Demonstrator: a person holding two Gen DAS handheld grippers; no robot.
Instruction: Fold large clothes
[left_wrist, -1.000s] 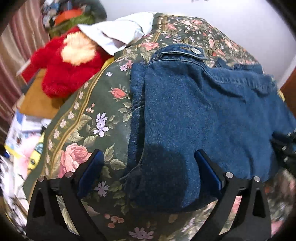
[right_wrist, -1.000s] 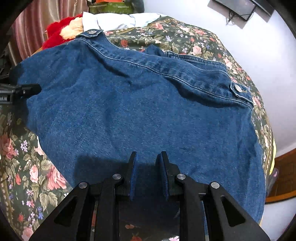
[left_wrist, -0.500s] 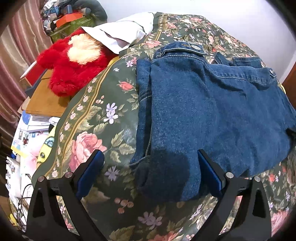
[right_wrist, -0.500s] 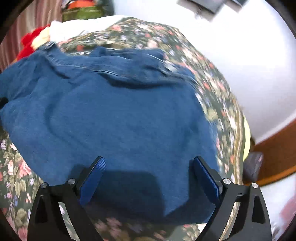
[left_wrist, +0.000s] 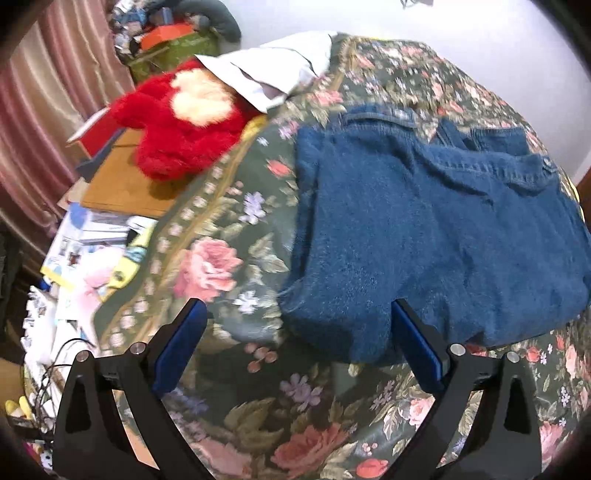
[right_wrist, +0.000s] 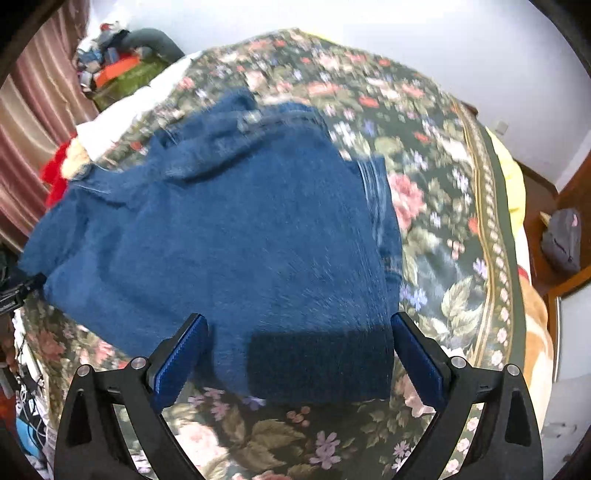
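One denim garment (left_wrist: 424, 236) — one red plush toy (left_wrist: 184, 122) — two grippers (left_wrist: 299, 347).

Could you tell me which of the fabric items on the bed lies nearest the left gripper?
The folded denim garment, just beyond the left gripper; the white cloth lies far off at the bedspread's far end.

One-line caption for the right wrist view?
Open right hand-held gripper above folded blue denim garment on floral bedspread.

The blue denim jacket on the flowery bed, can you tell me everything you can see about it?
The folded blue denim jacket lies flat on the green floral bedspread, in a rough rectangle. It looks like thick, slightly fuzzy denim with lighter stitched seams. A stitched band, maybe the collar or hem, runs along its far edge. Nothing grips it: both grippers hover open, blue-padded fingers apart above its near edge.
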